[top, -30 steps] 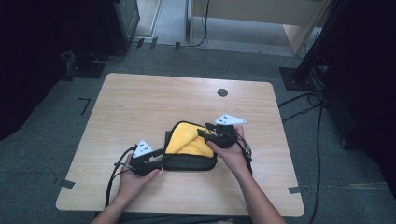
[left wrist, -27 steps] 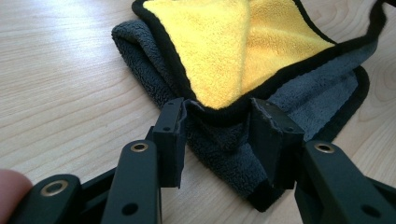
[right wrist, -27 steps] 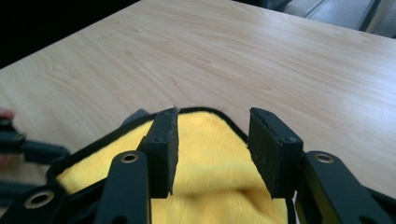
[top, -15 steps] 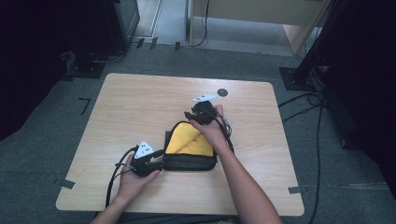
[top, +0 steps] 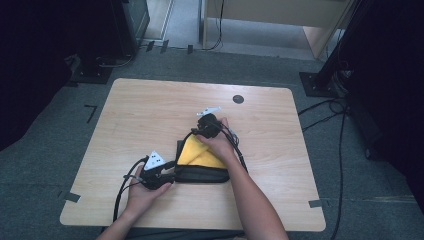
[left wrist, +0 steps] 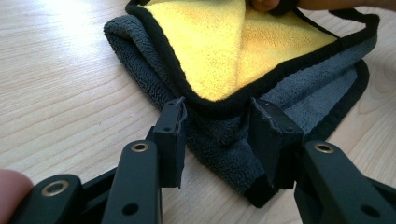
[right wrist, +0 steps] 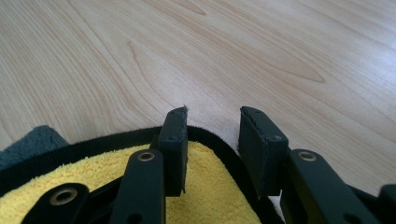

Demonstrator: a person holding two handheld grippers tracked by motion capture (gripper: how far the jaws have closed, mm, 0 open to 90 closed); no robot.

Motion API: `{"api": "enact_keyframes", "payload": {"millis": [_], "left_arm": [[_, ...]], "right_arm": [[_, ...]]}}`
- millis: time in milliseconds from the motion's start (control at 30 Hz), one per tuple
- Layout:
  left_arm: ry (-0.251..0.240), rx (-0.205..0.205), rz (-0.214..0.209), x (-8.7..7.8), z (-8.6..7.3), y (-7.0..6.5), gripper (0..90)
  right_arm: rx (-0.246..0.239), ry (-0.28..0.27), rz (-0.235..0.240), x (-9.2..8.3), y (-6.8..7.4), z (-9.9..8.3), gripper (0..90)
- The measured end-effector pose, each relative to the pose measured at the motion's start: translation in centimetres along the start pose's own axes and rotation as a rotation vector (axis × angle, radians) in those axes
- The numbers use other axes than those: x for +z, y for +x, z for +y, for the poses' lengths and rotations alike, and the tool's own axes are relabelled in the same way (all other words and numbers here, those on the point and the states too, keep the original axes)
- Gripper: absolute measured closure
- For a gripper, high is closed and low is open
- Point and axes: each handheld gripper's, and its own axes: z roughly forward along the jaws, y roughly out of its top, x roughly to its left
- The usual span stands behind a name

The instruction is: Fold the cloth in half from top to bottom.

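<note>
Cloth [top: 200, 160], yellow inside, grey outside with black trim, lies part-folded near the middle of the worktop [top: 150, 115], toward the person's edge.

At its left end, the left tool [top: 167, 172] is clamped on the near corner: in the left gripper view the jaws pinch the bunched grey layers and trim of the cloth [left wrist: 233, 70], pressed down on the wood.

To the right, at the far edge, the right tool [top: 202, 130] sits over the black hem. In the right gripper view the cloth [right wrist: 210, 196] lies under the jaws, which have just been closing; the hem runs beneath them, but the pads stand apart with a gap and no fabric pinched.

The step in hand looks like a fold of the far edge. To do it well, the left tool should keep its corner pinned so the stack does not slide. The right tool should dip until the trim sits fully between the pads, close on the top layer only, then lift low and draw it over evenly so the edges meet without a crease.
</note>
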Motion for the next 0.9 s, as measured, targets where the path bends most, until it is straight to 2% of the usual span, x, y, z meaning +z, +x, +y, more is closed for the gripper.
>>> {"api": "enact_keyframes", "payload": {"millis": [33,100,200,300,400,533,633,833,900], "left_arm": [[-0.001,-0.001,0.0,0.0,0.0,0.0,56.7],[0.002,-0.001,0.0,0.0,0.0,0.0,56.8],[0.004,0.0,0.002,0.0,0.0,-0.1,57.1],[0.006,0.002,-0.002,0.0,0.0,-0.1,59.8],[0.003,0.005,-0.004,-0.1,0.0,-0.1,64.2],[-0.005,0.021,-0.01,-0.3,0.0,-0.1,72.7],[-0.002,0.037,-0.022,-0.4,0.0,-0.3,75.2],[0.014,0.058,-0.04,-1.1,-0.3,-0.3,79.5],[0.044,0.065,-0.058,-1.2,-0.4,-0.1,79.7]], "right_arm": [[-0.008,-0.011,-0.008,0.0,0.2,-0.2,64.2],[-0.042,-0.026,-0.028,0.0,0.6,-0.5,73.4],[-0.049,-0.021,-0.04,-0.2,1.2,-0.6,82.9],[-0.08,0.0,-0.059,-0.5,1.7,-0.6,84.6],[-0.099,-0.027,-0.055,-1.6,2.1,-0.7,84.7],[-0.114,-0.084,-0.044,-4.2,2.2,-0.9,84.5],[-0.122,-0.114,-0.03,-6.4,2.4,-1.6,84.3],[-0.106,-0.167,0.001,-11.0,2.4,-4.3,84.3],[-0.106,-0.179,0.015,-12.2,2.5,-5.5,84.4]]}}
